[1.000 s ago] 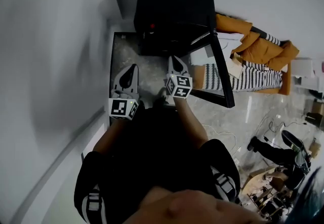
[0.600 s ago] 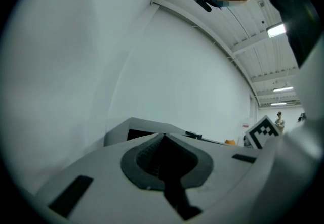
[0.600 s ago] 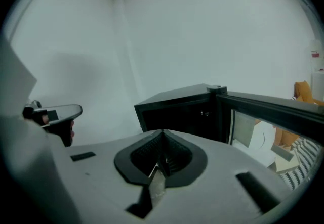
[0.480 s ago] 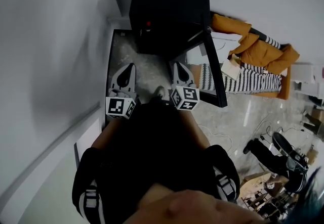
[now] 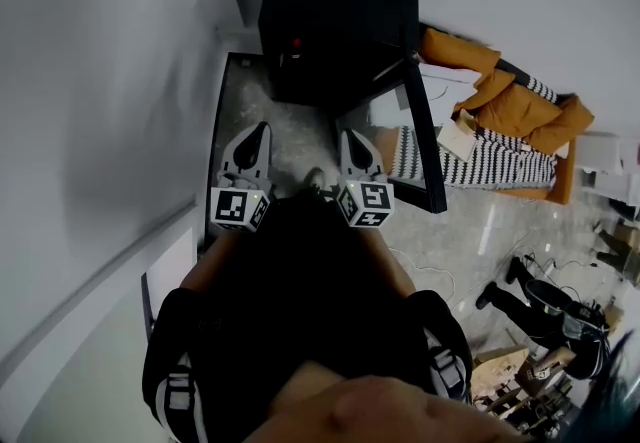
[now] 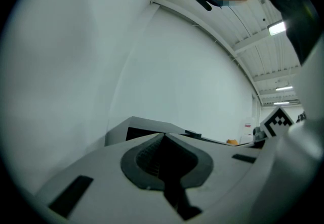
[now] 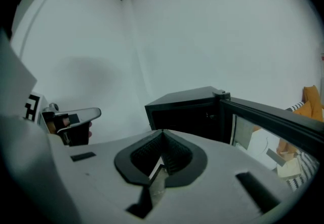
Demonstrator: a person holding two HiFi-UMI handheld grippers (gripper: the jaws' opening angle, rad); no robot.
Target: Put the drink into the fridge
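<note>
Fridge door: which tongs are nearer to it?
Right. The right tongs point just beside the near edge of the open fridge door; the left tongs sit further left, with the right tongs between them and the door.

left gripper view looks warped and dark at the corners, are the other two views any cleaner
Left gripper view: fisheye bends straight edges, corners go black, a ceiling light glares, the shut left claw sits in shadow. Right gripper view: same bending, though the fridge reads sharp. Head view: dim and curved, the person's dark clothing nearly featureless.
</note>
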